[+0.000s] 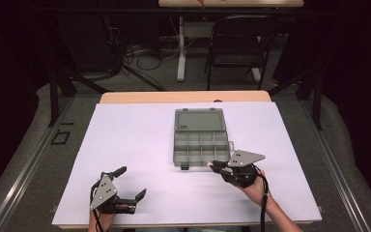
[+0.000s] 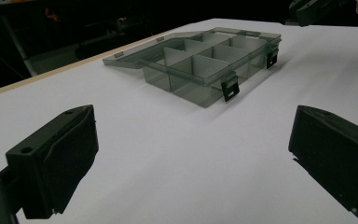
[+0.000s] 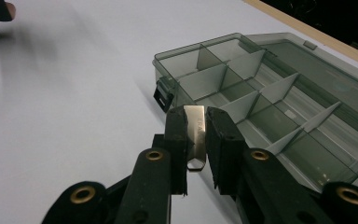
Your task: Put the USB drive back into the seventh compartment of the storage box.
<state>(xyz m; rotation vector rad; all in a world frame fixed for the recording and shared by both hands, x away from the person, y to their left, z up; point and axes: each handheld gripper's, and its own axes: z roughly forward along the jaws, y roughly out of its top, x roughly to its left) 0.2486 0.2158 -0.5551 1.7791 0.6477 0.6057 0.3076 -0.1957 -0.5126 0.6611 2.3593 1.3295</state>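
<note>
Right tool grips a metal piece; its engraving is unreadable.

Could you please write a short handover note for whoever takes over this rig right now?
Right gripper: shut on a small metal piece, held at the near right corner of the organizer box.
Left gripper: open, holding nothing, over the near left of the white table.
Box: lid open and lying flat behind it, the compartments seen look empty.
Done: piece picked up.
Left: probably drop it into a compartment; which one, I cannot tell.
</note>
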